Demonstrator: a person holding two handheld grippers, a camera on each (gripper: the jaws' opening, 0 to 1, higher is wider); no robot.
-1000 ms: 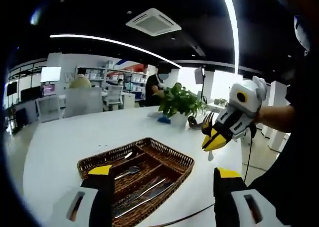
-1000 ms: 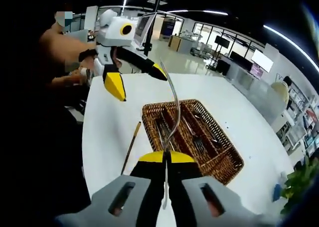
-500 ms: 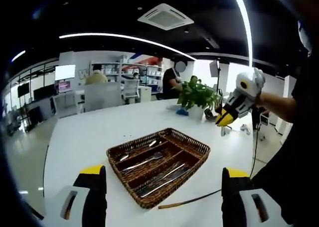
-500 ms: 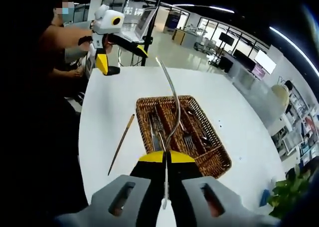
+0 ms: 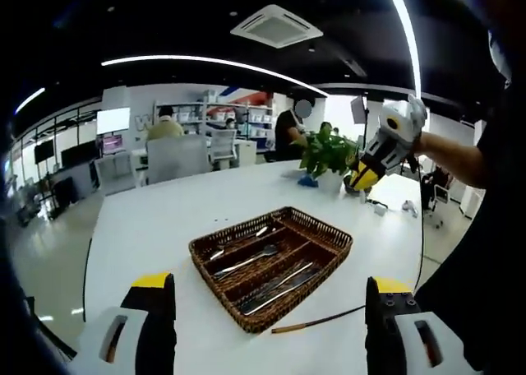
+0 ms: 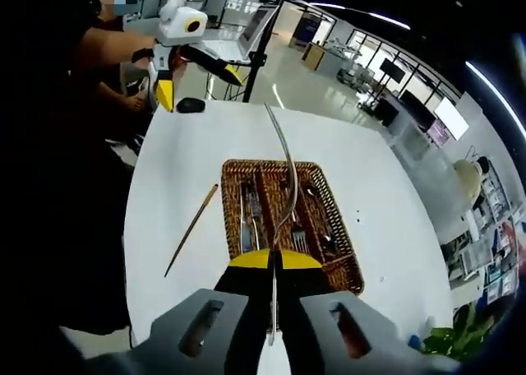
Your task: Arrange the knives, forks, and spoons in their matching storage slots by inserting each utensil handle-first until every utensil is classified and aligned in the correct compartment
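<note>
Utensil [image 6: 283,173], slim and metal, sits pinched in your right claw [image 6: 274,261] high above the wicker tray [image 6: 349,264] on the worktop [image 6: 173,178], ready to lower, while your left claw [image 5: 267,286] stays spread and empty.

The right gripper [image 6: 274,264] has grey arms with slotted cut-outs, black jaws and yellow tips; the left gripper [image 5: 267,289] matches.

left tool [image 5: 267,309] held aloft, jaws wide apart — right tool [image 6: 274,264] raised too, jaws clamped.
</note>
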